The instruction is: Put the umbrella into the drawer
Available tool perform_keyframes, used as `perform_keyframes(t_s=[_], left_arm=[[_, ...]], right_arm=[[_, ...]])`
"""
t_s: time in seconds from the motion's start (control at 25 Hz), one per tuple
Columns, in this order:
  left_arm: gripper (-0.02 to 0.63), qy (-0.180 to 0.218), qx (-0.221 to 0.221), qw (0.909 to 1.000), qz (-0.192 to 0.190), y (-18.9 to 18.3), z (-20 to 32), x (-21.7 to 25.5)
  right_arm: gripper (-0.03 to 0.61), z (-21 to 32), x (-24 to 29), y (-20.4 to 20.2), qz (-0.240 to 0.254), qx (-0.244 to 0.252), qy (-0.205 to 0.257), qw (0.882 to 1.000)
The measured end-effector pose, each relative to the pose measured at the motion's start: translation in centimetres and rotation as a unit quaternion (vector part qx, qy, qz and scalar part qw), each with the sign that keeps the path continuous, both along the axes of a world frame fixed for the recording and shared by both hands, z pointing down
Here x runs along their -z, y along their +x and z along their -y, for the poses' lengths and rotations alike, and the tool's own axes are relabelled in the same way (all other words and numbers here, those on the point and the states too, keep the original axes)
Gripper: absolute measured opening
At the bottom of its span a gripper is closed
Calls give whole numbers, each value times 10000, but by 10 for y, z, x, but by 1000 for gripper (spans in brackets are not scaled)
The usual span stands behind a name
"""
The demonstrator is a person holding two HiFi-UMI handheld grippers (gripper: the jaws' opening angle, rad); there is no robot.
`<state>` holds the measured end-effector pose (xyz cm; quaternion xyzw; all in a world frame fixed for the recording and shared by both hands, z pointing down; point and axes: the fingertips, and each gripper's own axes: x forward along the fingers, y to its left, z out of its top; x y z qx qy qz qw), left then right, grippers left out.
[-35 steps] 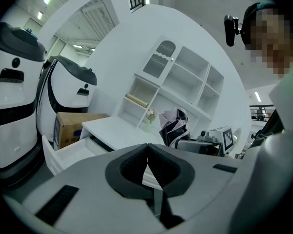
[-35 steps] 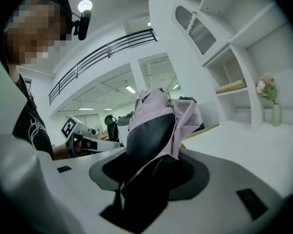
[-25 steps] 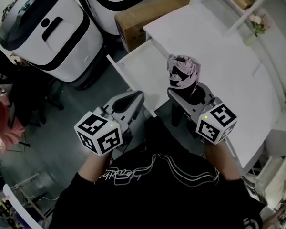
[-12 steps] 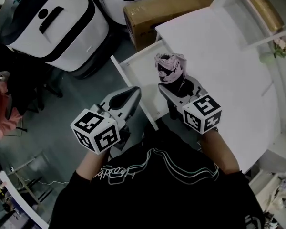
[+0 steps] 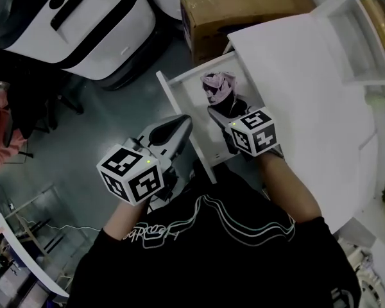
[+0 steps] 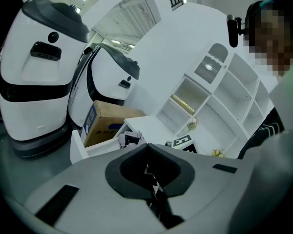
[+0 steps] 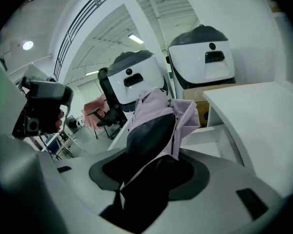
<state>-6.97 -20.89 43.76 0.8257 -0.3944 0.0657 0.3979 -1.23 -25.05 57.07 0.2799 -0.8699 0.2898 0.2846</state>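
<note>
right tongs (image 5: 222, 105) hold umbrella (image 5: 218, 86) over open drawer (image 5: 187, 96)

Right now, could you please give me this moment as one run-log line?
right claw: shut on umbrella | umbrella: over open drawer | left claw: shut, empty

Item 1: folded pink-and-black fabric umbrella (image 5: 219, 87), compact, cloth bunched and crumpled at the free end.
Umbrella colour: pale pink outside, black folds in the creases.
Umbrella hold: was clamped between the jaws of the right gripper (image 5: 226, 108), with the free end sticking out past the jaw tips.
Umbrella place: showed over the inside of the drawer in head view, toward its right side; contact with the drawer floor could not be told.
Item 2: white rectangular drawer (image 5: 179, 117), shallow, thin walls.
Drawer state: was pulled out open from under the white desk top (image 5: 308, 95).
Drawer pose: level, slanted across head view.
</note>
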Motion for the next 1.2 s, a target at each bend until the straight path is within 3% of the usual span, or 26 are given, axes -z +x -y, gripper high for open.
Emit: perform_keyframes(t_s=[0.4,0.64,1.2], left_arm=[[20,-239,325,9992,-17,-19,17,-22],[20,-464,475,9978,15,-33,18,-43],[20,-482,657,9967,-35,-49,27,-53]], right_arm=[[232,18,-114,-2,-1122,231,-629,9914],[232,18,-164,0,-1502,287,-829,9848],[247,20,-194,-8,-1843,292,-1056,9768]])
